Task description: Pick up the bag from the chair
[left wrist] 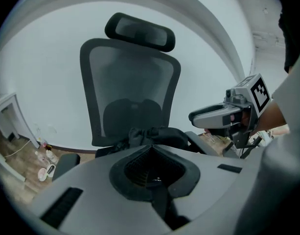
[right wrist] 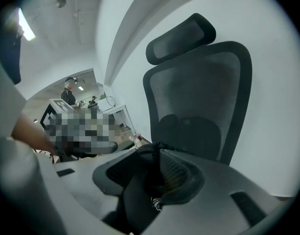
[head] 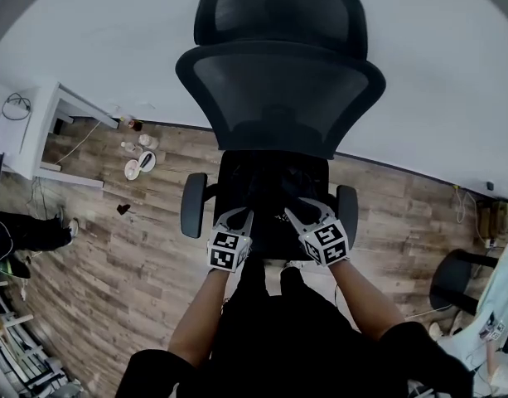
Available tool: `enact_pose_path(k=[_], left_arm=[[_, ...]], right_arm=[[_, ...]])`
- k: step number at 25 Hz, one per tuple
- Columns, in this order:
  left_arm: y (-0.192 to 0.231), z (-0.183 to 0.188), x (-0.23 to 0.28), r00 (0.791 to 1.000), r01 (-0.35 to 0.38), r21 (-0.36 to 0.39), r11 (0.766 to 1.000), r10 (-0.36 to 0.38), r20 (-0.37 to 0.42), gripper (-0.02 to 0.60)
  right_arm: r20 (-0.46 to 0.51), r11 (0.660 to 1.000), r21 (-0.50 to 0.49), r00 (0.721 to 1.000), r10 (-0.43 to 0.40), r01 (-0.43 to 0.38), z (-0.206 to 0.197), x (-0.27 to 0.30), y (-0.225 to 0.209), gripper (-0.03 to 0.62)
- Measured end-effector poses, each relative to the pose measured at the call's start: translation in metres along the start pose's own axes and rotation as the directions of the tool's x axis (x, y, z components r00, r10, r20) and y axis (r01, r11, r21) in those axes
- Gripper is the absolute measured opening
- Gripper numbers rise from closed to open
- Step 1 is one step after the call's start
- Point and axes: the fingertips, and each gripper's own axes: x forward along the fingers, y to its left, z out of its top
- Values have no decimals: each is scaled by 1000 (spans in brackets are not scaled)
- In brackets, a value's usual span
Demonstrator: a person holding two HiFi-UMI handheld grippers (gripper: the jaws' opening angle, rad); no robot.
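Observation:
A black mesh office chair [head: 278, 98] faces me, with a crumpled black bag [head: 270, 185] lying on its seat. Both grippers hover over the seat's front edge. My left gripper [head: 239, 215] is shut, and I see nothing between its jaws; in the left gripper view [left wrist: 150, 148] the bag [left wrist: 157, 136] lies just past its tips. My right gripper [head: 302, 210] is shut on the bag: in the right gripper view, black fabric [right wrist: 150, 155] runs down between the pads [right wrist: 176, 173]. The right gripper [left wrist: 196, 116] also shows in the left gripper view, level with the bag.
A white wall stands close behind the chair. On the wooden floor are a white shelf unit [head: 46, 131] at the left, small objects [head: 137, 160] beside it, and a dark round base [head: 457, 276] at the right. The chair's armrests [head: 193, 206] flank both grippers.

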Motion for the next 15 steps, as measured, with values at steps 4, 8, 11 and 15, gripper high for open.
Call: enact_pose_path(k=[4, 8, 11, 15], left_arm=[[11, -7, 19, 1000, 7, -10, 1000, -7, -28, 138], [20, -21, 45, 996, 17, -1, 1000, -17, -85, 337], [31, -38, 67, 987, 34, 52, 998, -25, -161, 351], [31, -61, 104, 959, 95, 63, 994, -74, -273, 351]], right_arm=[[-60, 999, 3, 997, -42, 43, -17, 16, -17, 298], [-149, 996, 17, 985, -89, 92, -45, 30, -37, 341], [-227, 994, 28, 969, -95, 104, -68, 51, -46, 356], [-321, 995, 13, 943, -94, 103, -95, 70, -54, 360]])
